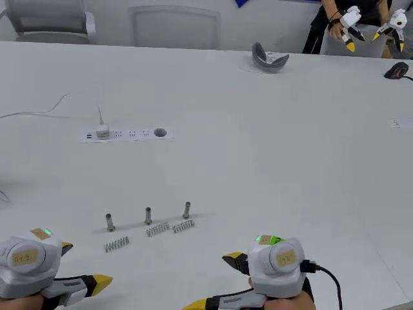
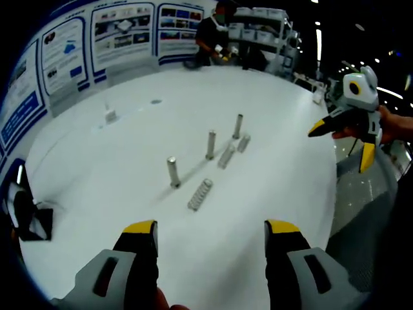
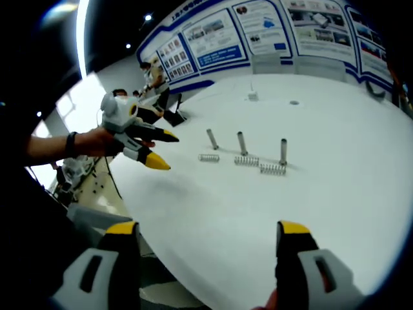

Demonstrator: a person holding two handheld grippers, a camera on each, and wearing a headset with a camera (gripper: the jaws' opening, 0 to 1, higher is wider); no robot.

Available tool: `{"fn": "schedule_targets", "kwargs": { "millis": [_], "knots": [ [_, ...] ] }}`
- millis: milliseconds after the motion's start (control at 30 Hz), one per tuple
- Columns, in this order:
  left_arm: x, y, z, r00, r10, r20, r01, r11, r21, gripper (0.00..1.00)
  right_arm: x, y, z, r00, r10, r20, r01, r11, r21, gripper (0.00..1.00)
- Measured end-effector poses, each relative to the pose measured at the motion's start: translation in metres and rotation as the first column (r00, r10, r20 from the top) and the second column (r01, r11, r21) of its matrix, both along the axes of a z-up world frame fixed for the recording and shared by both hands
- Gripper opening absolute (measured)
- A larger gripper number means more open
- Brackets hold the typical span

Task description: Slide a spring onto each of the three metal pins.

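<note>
So we judge nothing is started: the left gripper (image 1: 84, 263) and right gripper (image 1: 211, 281) both gape wide and empty. Three pins (image 1: 148, 216) stand upright at our eleven o'clock, a spring (image 1: 157, 228) lying at about each one's six. Next we must pinch one spring and tip it upright. The power strip (image 1: 126, 134) at twelve sits well apart; nothing blocks us.

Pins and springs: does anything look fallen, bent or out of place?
Nothing stands out. All three pins stand upright in a row, and one spring lies flat on the table near each, none mounted yet.
</note>
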State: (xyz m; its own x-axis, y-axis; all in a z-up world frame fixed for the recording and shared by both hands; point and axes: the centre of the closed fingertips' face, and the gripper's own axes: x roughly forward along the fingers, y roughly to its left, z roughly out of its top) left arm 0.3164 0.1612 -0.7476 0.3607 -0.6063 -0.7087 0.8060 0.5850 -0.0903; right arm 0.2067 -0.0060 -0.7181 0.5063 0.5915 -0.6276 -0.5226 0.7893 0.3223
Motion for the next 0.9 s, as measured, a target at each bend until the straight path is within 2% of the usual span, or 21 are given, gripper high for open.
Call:
{"fn": "schedule_targets", "kwargs": {
  "millis": [233, 533, 667, 900],
  "knots": [
    [0.012, -0.010, -0.006, 1.000, -0.008, -0.013, 0.007, 1.000, -0.015, 0.63, -0.003, 0.001, 0.000, 1.000, -0.002, -0.004, 0.002, 1.000, 0.003, 0.89],
    [0.031, -0.019, -0.016, 1.000, -0.003, -0.017, 0.002, 1.000, -0.025, 0.51, -0.005, -0.002, -0.002, 1.000, -0.001, -0.014, 0.001, 1.000, -0.001, 0.88],
    [0.034, -0.027, -0.016, 1.000, -0.007, -0.006, 0.007, 0.999, -0.032, 0.44, -0.005, -0.003, -0.002, 1.000, -0.004, -0.014, 0.004, 1.000, -0.002, 0.88],
    [0.031, -0.036, -0.027, 0.999, -0.035, -0.022, 0.035, 0.999, -0.006, 0.39, -0.007, -0.006, -0.006, 1.000, -0.005, -0.027, 0.005, 1.000, -0.006, 0.88]
  ]
}}
